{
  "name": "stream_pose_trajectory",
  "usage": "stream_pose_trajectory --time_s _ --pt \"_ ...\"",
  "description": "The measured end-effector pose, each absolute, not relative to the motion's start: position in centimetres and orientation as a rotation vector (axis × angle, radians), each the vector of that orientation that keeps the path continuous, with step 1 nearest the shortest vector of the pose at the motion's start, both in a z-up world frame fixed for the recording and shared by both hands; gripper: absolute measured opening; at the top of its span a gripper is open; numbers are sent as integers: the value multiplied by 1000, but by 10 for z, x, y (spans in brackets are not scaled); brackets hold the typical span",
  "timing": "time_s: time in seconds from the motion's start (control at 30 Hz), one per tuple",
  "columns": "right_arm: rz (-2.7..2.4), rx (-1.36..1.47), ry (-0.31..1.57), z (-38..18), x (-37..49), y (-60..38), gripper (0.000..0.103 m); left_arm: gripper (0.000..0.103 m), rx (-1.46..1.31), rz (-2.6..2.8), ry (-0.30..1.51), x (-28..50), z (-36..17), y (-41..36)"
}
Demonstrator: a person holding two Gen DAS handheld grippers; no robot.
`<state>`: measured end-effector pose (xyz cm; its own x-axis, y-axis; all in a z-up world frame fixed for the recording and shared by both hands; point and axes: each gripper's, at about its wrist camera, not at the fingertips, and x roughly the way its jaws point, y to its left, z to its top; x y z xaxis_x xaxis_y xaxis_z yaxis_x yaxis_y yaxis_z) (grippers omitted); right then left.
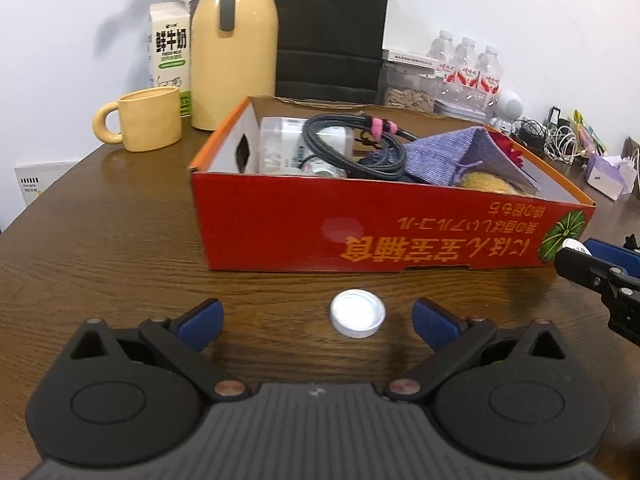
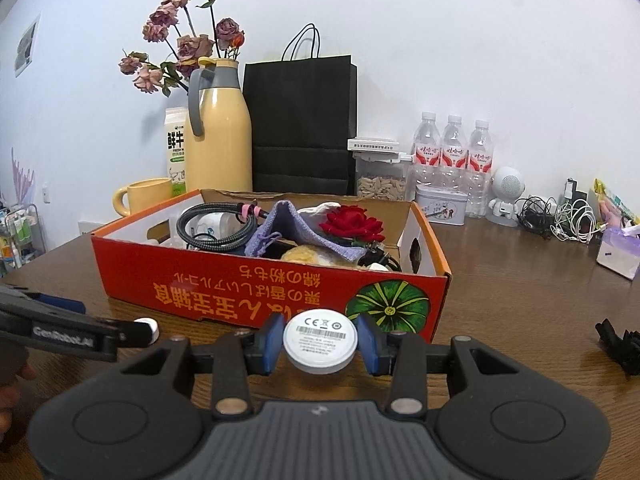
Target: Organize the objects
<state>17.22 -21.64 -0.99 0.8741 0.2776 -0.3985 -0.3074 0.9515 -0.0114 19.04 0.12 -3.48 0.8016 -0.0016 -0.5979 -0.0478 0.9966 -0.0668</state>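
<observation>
A small white cap lies on the brown table between the spread fingers of my left gripper, which is open and not touching it. My right gripper is shut on a flat white round disc with a printed label, held just in front of the red cardboard box. The box holds a coiled dark cable, a purple knit pouch, a red flower and white items. The right gripper shows at the right edge of the left wrist view. The left gripper shows at the left of the right wrist view.
Behind the box stand a yellow mug, a yellow thermos, a milk carton, a black paper bag, a seed jar and three water bottles. Tangled cables and a black object lie at right.
</observation>
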Motion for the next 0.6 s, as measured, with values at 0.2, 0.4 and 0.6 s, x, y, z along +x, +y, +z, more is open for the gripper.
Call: stream_pose_trajectory --time_s 0.2,0.4,0.6 --pt "317 -64 400 -10 172 -218 38 45 -45 34 639 191 -35 -10" --pt "328 -55 397 -9 171 -219 38 30 -26 44 633 190 -34 -15" --pt "341 -51 386 -9 169 -220 38 30 -27 40 588 179 -28 -17"
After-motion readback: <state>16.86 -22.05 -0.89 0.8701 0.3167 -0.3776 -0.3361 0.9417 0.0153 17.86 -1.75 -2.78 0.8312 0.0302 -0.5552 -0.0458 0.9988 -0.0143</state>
